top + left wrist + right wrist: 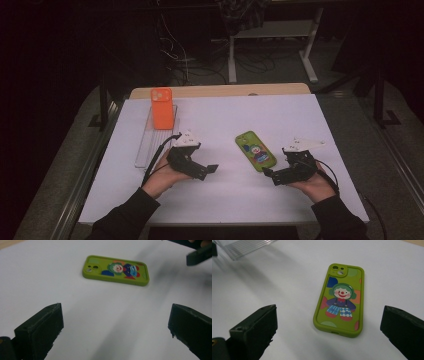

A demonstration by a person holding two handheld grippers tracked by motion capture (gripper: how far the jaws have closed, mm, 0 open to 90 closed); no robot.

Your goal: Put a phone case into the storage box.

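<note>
A phone case (255, 150) is lying flat on the table (300, 110), between both grippers. Another case (162, 108) is standing on a ribbed tray (145, 147), far left.

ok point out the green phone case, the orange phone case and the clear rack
green phone case (340, 301), right gripper view, on the clown picture
orange phone case (162, 110), high view, on the middle of its back
clear rack (148, 145), high view, on its ridged bare part

This looks like a lab or workshop set up for recording: a white-covered table (300, 115) on a wooden top, loose cables (175, 55) tangled across the dark floor behind it, and the white metal legs of a bench (232, 60) standing beyond in dim light
</note>
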